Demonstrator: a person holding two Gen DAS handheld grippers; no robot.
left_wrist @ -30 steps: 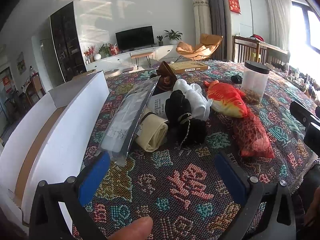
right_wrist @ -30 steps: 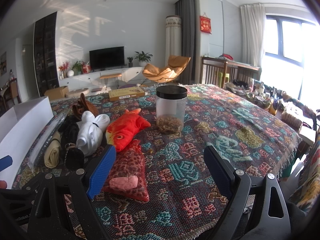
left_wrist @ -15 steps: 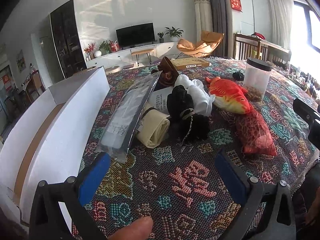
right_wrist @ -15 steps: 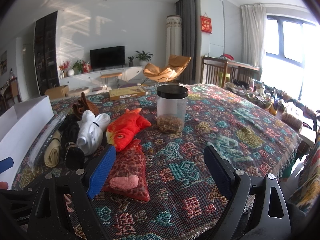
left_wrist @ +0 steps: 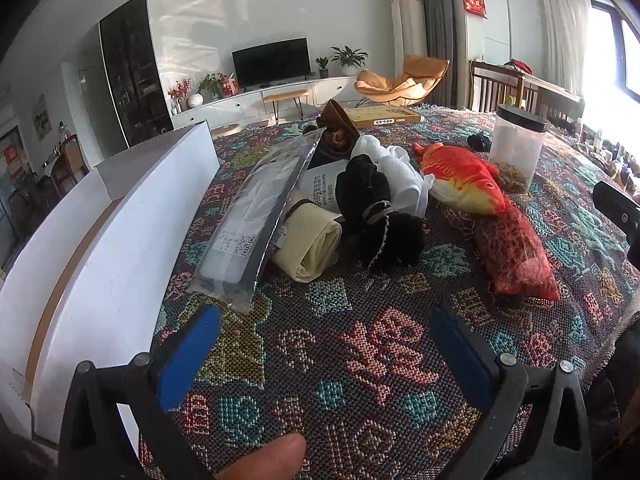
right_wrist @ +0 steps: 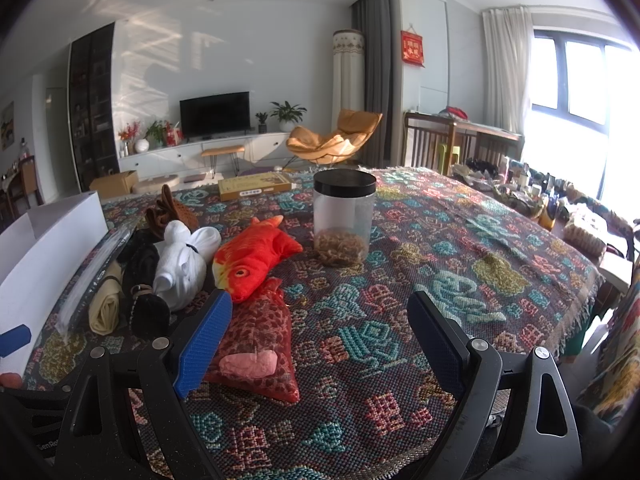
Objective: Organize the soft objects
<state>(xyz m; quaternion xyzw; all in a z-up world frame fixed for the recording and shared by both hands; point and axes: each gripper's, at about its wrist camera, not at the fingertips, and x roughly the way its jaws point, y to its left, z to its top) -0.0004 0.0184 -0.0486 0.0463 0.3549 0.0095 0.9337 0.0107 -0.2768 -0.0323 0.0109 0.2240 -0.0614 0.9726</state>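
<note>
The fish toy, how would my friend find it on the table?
Start at the clear jar with the black lid on the patterned tablecloth. Just left of it lies the fish toy, between a white bundle and a red mesh bag. Only it is bright orange with an eye.

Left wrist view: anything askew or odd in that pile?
One thing: the flat plastic-wrapped package isn't lying flat. It sits tilted, its near end on the cloth and its length propped over the cream fabric roll, next to the white box. Nothing looks spilled or damaged. The jar stands upright, lid on.
</note>
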